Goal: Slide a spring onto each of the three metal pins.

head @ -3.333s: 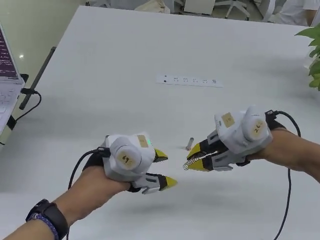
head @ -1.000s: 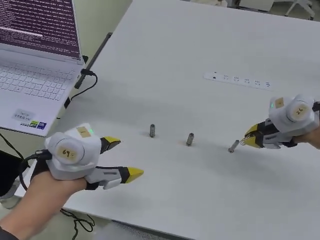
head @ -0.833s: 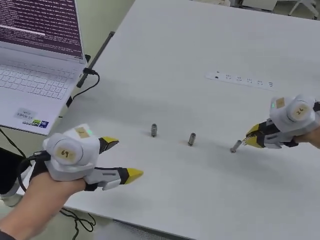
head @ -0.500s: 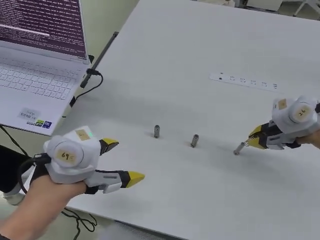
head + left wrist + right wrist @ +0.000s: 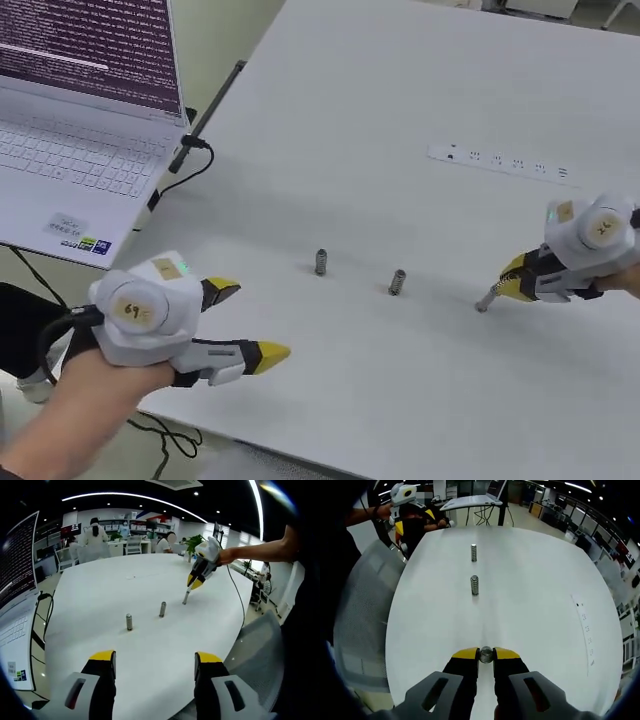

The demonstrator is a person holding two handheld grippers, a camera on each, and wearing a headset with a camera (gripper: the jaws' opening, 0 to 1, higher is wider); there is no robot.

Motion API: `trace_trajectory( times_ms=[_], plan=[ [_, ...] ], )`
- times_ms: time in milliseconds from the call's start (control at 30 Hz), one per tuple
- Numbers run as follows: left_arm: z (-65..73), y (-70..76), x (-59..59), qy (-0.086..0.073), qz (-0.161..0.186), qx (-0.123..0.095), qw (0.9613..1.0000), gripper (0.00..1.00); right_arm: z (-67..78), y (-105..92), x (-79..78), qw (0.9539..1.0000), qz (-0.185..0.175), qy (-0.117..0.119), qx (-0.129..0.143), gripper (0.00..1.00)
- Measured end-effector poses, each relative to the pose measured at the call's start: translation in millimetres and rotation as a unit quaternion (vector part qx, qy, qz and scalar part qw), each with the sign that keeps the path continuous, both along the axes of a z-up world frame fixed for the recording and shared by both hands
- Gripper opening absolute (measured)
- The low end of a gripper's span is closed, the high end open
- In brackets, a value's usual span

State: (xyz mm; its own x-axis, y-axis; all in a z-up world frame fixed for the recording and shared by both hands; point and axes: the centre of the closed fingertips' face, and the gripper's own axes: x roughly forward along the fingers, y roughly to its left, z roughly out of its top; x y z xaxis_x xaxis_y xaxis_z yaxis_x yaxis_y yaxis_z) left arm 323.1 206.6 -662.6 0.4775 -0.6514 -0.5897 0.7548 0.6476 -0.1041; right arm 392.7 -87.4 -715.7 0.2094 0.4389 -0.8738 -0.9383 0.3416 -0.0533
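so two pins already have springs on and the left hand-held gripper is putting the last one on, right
No, it is the right hand-held gripper, shut on the spring at the third pin; the right gripper view shows it. The rest holds.

**Open-plan office with a meeting table**

A broad white table [image 5: 400, 80] carries an open laptop [image 5: 70, 110] at the upper left of the head view and a power strip [image 5: 505, 163] at the right. Across the top of the left gripper view are swivel chairs [image 5: 65, 557], a potted plant [image 5: 192, 544] and ceiling lights [image 5: 195, 493]. A mesh chair [image 5: 260, 645] stands at the lower right.
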Motion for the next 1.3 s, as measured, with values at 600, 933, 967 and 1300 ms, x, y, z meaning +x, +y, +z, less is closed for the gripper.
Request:
trace_trajectory(
  times_ms=[600,933,967,1300],
  plan=[
    [2.9,3.9,-0.8,0.001,0.002,0.006,1.0,0.59,-21.2,4.6,1.0,0.9998,0.011,0.011,-0.01,0.09],
    [3.0,8.8,-0.3,0.002,0.01,0.009,0.9999,0.59,-37.9,2.3,0.7,0.9992,0.022,0.022,-0.027,0.09],
    [3.0,9.1,-0.1,0.002,0.011,0.008,0.9999,0.59,-38.4,2.4,0.6,0.9992,0.021,0.022,-0.027,0.09],
    [3.6,10.6,1.9,0.002,0.012,0.011,0.9999,0.58,-45.6,-0.6,-0.6,0.9986,0.025,0.028,-0.036,0.09]
  ],
)
